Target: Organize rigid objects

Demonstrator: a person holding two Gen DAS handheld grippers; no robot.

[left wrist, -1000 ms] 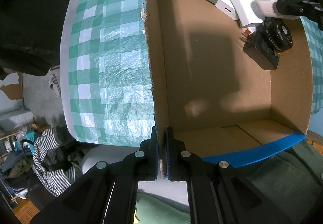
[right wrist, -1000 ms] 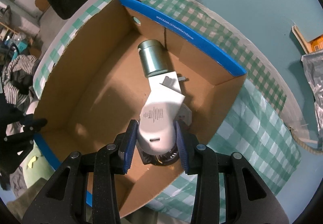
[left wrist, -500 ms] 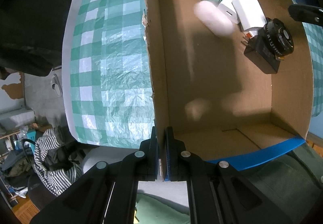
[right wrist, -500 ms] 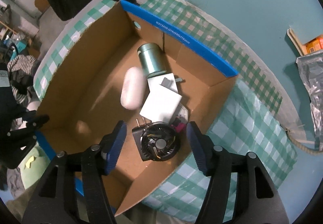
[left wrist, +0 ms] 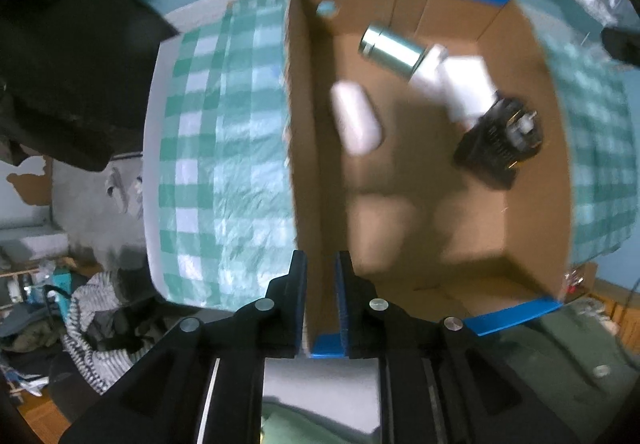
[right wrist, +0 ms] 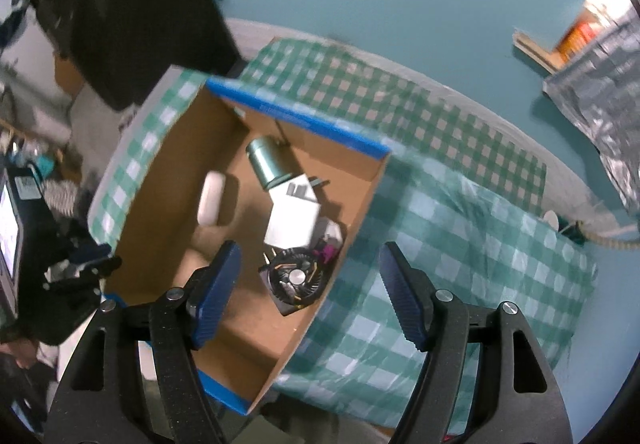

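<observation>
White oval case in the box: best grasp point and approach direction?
Grip the white oval case across its narrow middle, coming from above with the fingers on its two long sides. It lies flat on the floor of the cardboard box, apart from the metal cylinder, but one long side looks close to the box wall. The open right gripper seems wide enough to straddle it.

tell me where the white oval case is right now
The white oval case lies on the cardboard box floor, left of the metal cylinder in the right wrist view, apart from the chargers.
</observation>
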